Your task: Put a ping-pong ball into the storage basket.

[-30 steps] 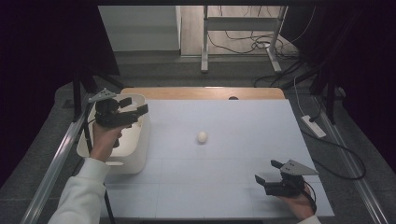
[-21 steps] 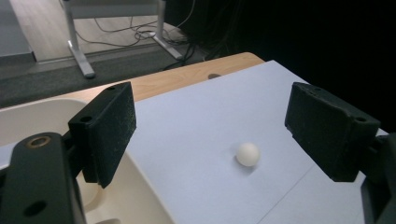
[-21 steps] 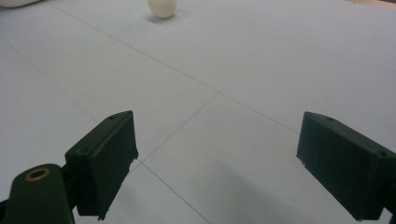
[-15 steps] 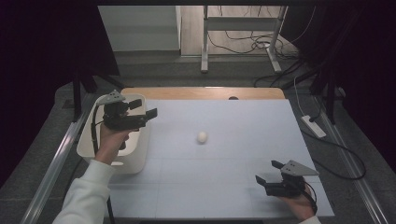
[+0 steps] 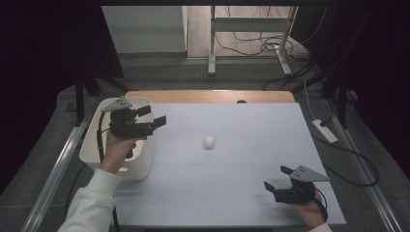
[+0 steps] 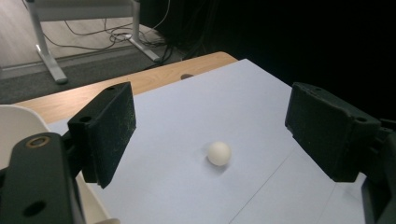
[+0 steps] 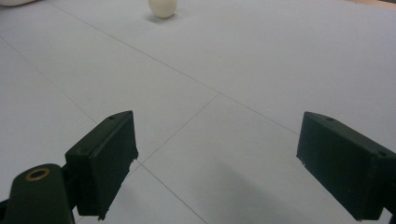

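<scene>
A small white ball (image 5: pixel 209 141) lies alone on the pale sheet (image 5: pixel 232 193) that covers the bench (image 5: pixel 208 96), about at its middle and touching nothing. In the left claw view the ball (image 6: pixel 218 153) sits on the sheet between the two spread jaws, farther off than their tips. The left claw (image 5: pixel 153 119) is released, empty, and held in the air over the right edge of a white tub (image 5: pixel 94 140) at the left side of the bench, pointing right toward the ball. The right claw (image 5: pixel 277 178) is also released and empty, low over the near right corner of the sheet, well apart from the ball (image 7: pixel 162 7), which lies far ahead of its jaws.
</scene>
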The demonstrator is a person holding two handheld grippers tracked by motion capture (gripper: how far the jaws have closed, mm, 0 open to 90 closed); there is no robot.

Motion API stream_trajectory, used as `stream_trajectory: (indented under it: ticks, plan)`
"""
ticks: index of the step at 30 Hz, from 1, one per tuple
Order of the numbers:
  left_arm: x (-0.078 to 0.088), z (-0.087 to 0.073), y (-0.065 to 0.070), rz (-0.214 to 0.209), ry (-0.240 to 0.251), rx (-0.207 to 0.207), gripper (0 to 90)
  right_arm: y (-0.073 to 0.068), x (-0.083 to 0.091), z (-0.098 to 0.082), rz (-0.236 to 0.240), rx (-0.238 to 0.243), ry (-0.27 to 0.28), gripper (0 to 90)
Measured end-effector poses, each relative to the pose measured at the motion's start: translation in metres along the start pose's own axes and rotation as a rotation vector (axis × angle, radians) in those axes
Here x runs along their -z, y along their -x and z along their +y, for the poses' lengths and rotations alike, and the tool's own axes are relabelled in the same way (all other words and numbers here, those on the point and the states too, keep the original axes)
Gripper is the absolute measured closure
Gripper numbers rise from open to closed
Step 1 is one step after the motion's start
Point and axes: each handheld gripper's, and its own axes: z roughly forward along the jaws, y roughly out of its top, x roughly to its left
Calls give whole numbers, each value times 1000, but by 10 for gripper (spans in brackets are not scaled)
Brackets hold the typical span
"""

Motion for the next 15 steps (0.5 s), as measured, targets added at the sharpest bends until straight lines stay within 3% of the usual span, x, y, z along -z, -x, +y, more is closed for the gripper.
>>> stream_trajectory:
  ticks: [15]
  plan:
    - [-13,-3,14,-50,-20,-14,163,1,-1,0,-3,2,-3,118]
